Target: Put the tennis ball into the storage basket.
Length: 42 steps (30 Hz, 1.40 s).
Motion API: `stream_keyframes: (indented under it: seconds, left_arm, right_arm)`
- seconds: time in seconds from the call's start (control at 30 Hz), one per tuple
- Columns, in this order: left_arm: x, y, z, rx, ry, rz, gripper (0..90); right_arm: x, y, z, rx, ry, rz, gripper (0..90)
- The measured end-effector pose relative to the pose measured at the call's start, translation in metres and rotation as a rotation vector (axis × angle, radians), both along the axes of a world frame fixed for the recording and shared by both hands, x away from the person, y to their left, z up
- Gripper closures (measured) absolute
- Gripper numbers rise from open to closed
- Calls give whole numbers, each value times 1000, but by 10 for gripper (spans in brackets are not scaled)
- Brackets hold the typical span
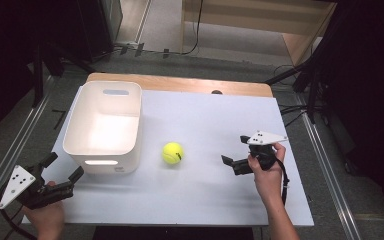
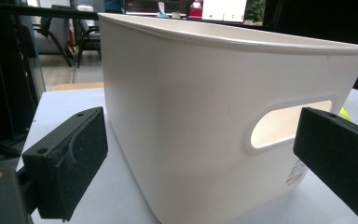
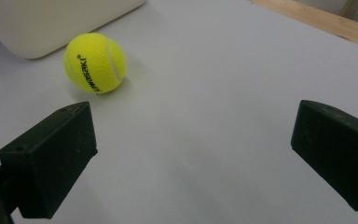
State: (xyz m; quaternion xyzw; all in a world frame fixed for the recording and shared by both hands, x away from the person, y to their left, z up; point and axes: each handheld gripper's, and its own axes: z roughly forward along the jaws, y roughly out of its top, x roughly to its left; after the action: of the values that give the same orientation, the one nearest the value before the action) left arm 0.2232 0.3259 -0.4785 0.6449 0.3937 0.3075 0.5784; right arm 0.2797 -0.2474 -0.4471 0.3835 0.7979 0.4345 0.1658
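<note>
- Claws first: the right claw (image 1: pixel 236 156), held in the person's right hand (image 1: pixel 266 176), hangs low above the right half of the white-topped bench (image 1: pixel 205 195) with its jaws spread wide and nothing between them.
- In the right gripper view, bare bench top lies between those jaws, and the yellow felt tennis ball (image 3: pixel 95 62) sits ahead and to the left, apart from both jaws.
- The left claw (image 1: pixel 65 167) is at the near left corner of the bench, jaws likewise wide apart and empty, facing the near wall of the white plastic bin (image 1: pixel 106 125).
- In the left gripper view, that bin (image 2: pixel 205 121) stands close in front, its slotted handle hole near one jaw; I cannot tell whether it touches.
- On the high view, the ball (image 1: pixel 172 153) rests on the bench just right of the bin's near corner, not touching it, roughly midway between the claws.
- Open room: the stretch between ball and right claw is bare, as is the near strip of the bench.
- The bin blocks the left side; a wooden strip (image 1: pixel 180 82) shows along the far edge.
</note>
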Motion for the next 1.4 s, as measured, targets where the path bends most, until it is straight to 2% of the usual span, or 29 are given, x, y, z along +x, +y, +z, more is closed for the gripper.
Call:
stream_keyframes:
  seconds: [0.57,0.8,1.4]
  left_arm:
    - [0,1,0,-1,1,-4,28]
    - [0,1,0,-4,0,-5,28]
    - [0,1,0,-4,0,-8,28]
  right_arm:
    - [14,32,4,-48,15,75,0]
    - [19,47,5,-84,21,115,0]
    - [27,67,3,-92,39,166,0]
